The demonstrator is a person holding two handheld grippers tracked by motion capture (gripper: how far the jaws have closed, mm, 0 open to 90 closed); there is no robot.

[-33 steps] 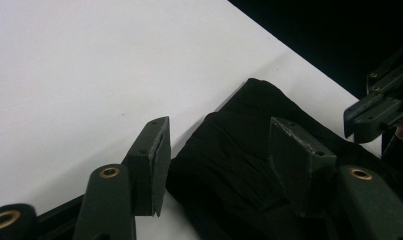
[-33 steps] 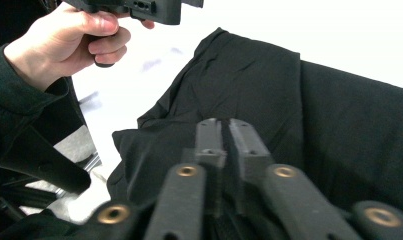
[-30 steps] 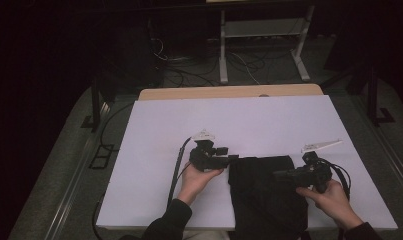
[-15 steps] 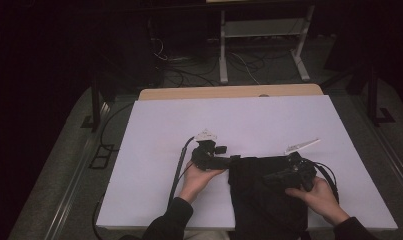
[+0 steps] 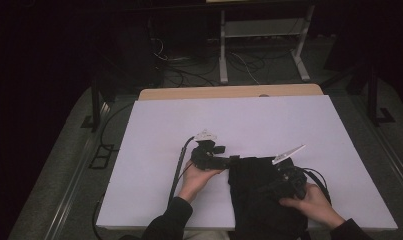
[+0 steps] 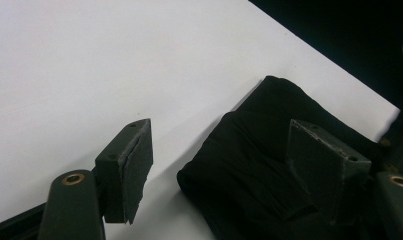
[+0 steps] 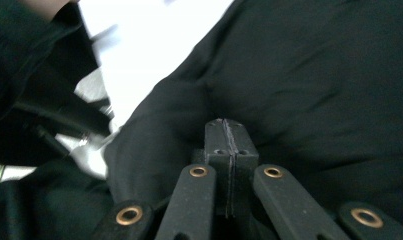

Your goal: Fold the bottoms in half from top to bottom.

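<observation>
Fabric dominates the near right part of the white table (image 5: 139, 150): a black garment (image 5: 254, 195), folded into a rough rectangle, its near end running off the table's front edge. Left of it, the left gripper (image 5: 224, 161) sits at the garment's far left corner, much where it was a second ago, with its jaws spread wide apart; in the left gripper view (image 6: 209, 165) one jaw hangs over bare table and the other over the cloth (image 6: 249, 165), neither pinching it. The fabric there looks matte, soft and lightly creased, with a rounded, thick folded edge. Further right, the right gripper (image 5: 271, 189) has moved inward from the garment's right edge and now lies over the cloth's middle. In the right gripper view (image 7: 227, 131) its jaws are pressed together, against rumpled black fabric (image 7: 314, 90); whether any cloth is caught between them I cannot tell.
</observation>
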